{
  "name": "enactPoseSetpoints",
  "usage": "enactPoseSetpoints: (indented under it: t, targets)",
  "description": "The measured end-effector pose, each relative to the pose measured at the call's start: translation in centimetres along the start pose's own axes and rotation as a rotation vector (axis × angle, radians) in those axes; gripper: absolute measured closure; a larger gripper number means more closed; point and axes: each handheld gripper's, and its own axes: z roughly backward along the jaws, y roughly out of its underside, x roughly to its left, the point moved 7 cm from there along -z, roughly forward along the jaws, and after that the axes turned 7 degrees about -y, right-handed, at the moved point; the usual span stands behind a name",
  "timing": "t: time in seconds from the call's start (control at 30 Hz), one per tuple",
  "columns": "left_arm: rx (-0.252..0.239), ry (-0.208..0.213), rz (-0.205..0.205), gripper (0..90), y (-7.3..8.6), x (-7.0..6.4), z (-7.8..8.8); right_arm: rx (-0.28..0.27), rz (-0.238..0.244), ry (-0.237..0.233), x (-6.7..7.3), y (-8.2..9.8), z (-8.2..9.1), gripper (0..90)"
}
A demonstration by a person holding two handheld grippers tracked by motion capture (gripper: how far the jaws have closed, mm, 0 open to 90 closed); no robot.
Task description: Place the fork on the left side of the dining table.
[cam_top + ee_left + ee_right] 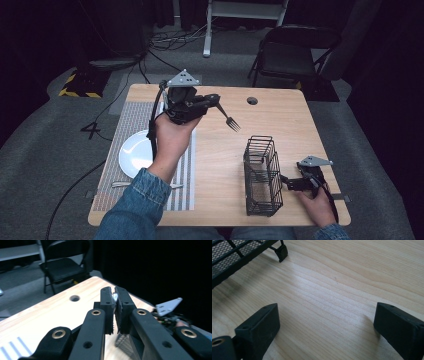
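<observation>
The left gripper [216,102] is holding a fork [227,118] in the air above the middle of the bench [280,112], its fingers [108,305] pinched closed on the handle so that a sliver of metal is showing between the pads in the left gripper view, while the tines are hanging down and to the right, pointing roughly toward the black wire basket [262,175]. This looks like the carrying step of clearing cutlery from the place setting into the basket: the fork is off the bench and partway across, well apart from the basket's rim as yet. The next move is likely calling for the hand to bring the fork over the open top, tip it more upright, and lower it inside before letting go, taking care that the tines are not catching on the wire. The right gripper [296,183] is resting just beside the basket's right wall, its fingers [259,325] standing wide apart with only bare wood between them, gripping nothing; it may be waiting to steady the basket. The basket is standing upright and seems empty, though its mesh is hiding the bottom. The white plate [136,154] on the striped mat [125,125] is also bare, and another piece of cutlery [122,184] is lying in front of it.
</observation>
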Motion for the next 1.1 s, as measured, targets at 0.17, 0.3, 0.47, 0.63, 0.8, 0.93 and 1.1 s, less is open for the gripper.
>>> enactPoseSetpoints:
  t: [0.17, 0.3, 0.47, 0.63, 0.8, 0.93, 1.1]
  targets:
    - [-0.004, -0.039, 0.02, 85.7, 0.3, 2.4, 0.5, 0.0, 0.0, 0.0, 0.0, 0.0, 0.0, 6.6]
    - [-0.007, -0.069, 0.032, 85.7, 0.4, 4.1, 1.1, -0.001, -0.001, 0.001, 0.0, 0.0, 0.0, 6.8]
    - [-0.009, -0.105, 0.041, 85.7, 0.5, 6.2, 1.7, -0.001, -0.002, 0.003, 0.0, 0.0, 0.0, 6.8]
    - [-0.011, -0.135, 0.063, 85.7, 0.9, 8.3, 2.2, -0.001, -0.003, 0.004, 0.0, 0.0, 0.0, 6.9]
    - [-0.003, -0.162, 0.063, 85.7, 1.2, 10.1, 2.5, -0.001, -0.003, 0.005, 0.0, 0.0, 0.0, 6.9]
    - [-0.003, -0.176, 0.071, 85.7, 1.4, 11.4, 2.6, -0.001, -0.004, 0.005, 0.0, 0.0, 0.0, 6.9]
    - [-0.003, -0.194, 0.097, 85.7, 1.6, 13.1, 2.6, -0.002, -0.004, 0.007, 0.0, 0.0, 0.0, 7.0]
